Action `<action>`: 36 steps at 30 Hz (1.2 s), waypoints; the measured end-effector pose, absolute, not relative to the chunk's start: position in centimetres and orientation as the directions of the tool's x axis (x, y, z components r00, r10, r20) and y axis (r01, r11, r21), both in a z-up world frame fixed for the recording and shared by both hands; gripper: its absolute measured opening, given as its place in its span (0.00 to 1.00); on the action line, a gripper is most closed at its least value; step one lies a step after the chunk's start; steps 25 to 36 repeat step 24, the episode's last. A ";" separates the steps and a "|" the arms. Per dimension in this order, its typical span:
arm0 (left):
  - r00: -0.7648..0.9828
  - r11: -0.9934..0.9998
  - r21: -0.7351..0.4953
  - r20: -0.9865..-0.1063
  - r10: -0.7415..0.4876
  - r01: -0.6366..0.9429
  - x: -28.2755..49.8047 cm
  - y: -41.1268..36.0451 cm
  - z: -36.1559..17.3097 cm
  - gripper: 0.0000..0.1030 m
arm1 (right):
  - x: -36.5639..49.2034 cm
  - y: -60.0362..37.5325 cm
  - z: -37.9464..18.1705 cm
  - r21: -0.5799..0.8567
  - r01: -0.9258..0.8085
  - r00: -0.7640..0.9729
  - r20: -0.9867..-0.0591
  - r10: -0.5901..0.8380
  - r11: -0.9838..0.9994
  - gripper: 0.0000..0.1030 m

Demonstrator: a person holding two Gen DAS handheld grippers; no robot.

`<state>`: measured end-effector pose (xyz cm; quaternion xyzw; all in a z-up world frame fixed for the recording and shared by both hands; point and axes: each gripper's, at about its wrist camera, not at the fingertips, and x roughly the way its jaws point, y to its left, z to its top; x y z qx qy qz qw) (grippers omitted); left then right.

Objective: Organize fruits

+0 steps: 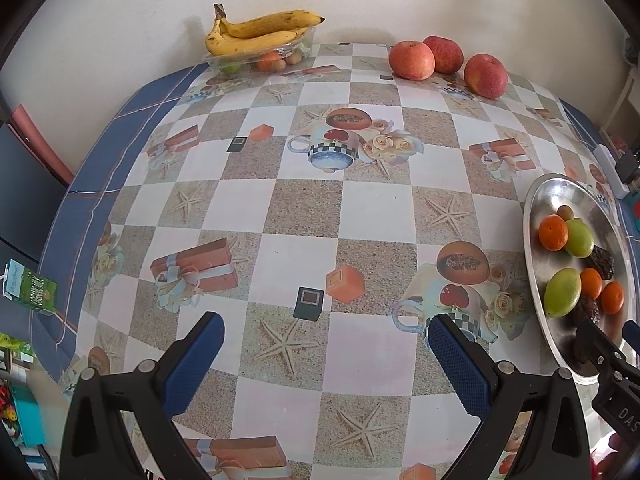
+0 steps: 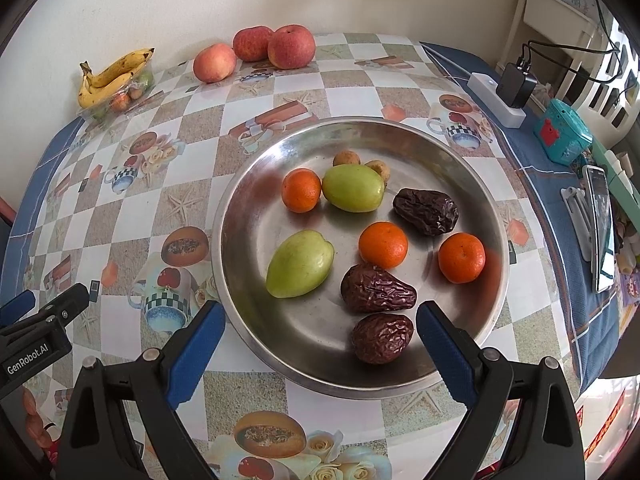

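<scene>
A round metal plate (image 2: 476,208) is sitting on a checkered tablecloth (image 2: 192,184), holding three small oranges, two green fruits, three wrinkled dark dates and two little tan fruits. One orange (image 2: 301,190) is touching a green fruit (image 2: 353,187) near the plate's far side, with the tan fruits just behind them; the second green fruit (image 2: 300,264) is lying toward the left, and the nearest date (image 2: 382,338) is resting close to the front rim. The right gripper (image 2: 320,326) is hovering over the plate's near edge with its blue-padded jaws spread wide and holding nothing. The left gripper (image 1: 326,334) is hanging over bare tablecloth to the left of the plate (image 1: 538,204), its jaws also spread wide and empty. At the far side of the table, three red apples (image 1: 412,60) are sitting near the wall, two touching and one just beside. Farther left, a bunch of bananas (image 1: 256,32) is lying across a clear plastic tray (image 1: 260,60) of small fruits.
</scene>
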<state>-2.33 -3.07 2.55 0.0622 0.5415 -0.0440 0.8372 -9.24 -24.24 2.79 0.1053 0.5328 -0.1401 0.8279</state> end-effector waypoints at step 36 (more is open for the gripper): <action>0.412 0.992 0.059 -0.911 0.006 0.115 -2.4 -2.9 2.7 1.00 | -9.2 -24.2 2.7 0.028 0.343 0.389 -0.914 -0.114 0.939 0.94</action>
